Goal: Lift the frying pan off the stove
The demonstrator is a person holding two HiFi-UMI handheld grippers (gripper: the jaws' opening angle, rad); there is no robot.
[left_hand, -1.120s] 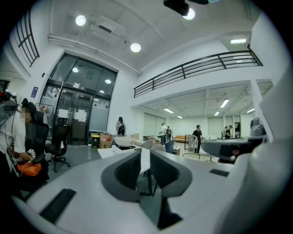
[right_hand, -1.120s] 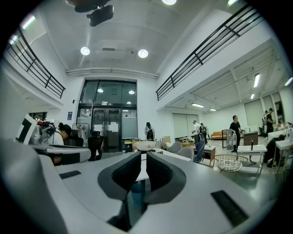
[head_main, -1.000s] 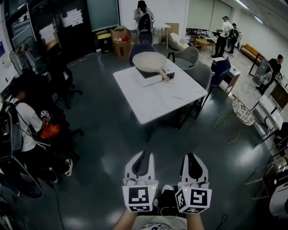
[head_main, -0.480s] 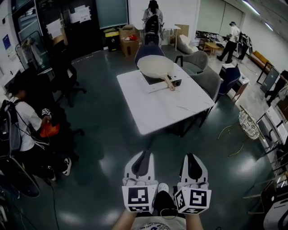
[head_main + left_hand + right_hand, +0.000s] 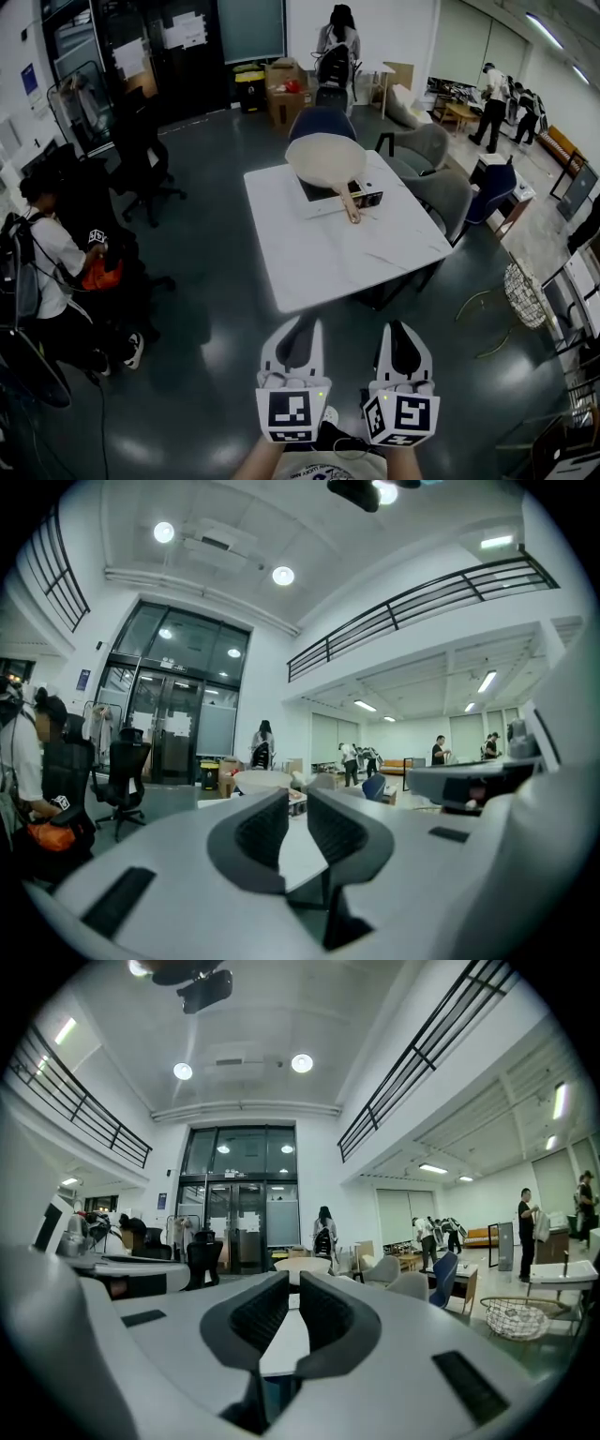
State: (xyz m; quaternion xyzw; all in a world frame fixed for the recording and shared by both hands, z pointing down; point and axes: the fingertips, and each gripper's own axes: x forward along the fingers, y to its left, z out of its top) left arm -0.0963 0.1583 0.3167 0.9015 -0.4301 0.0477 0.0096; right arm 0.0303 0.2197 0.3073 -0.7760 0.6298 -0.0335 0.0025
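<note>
A cream frying pan (image 5: 324, 159) with a wooden handle (image 5: 348, 203) rests on a small portable stove (image 5: 339, 191) at the far side of a white table (image 5: 337, 251). The pan also shows small and far off beyond the jaws as the pan (image 5: 262, 781) and the pan (image 5: 303, 1266). My left gripper (image 5: 302, 323) and right gripper (image 5: 397, 327) hang side by side near the bottom of the head view, well short of the table. Both are shut with nothing between their jaws.
A seated person (image 5: 47, 272) and black office chairs (image 5: 141, 159) are at the left. Grey and blue chairs (image 5: 441, 192) crowd the table's far and right sides. A wire basket (image 5: 524, 292) stands at the right. Other people (image 5: 337, 47) stand at the back by cardboard boxes (image 5: 284, 89).
The table and pan have come nearer and shifted slightly right in the head view. Both grippers keep their place in the view and stay shut.
</note>
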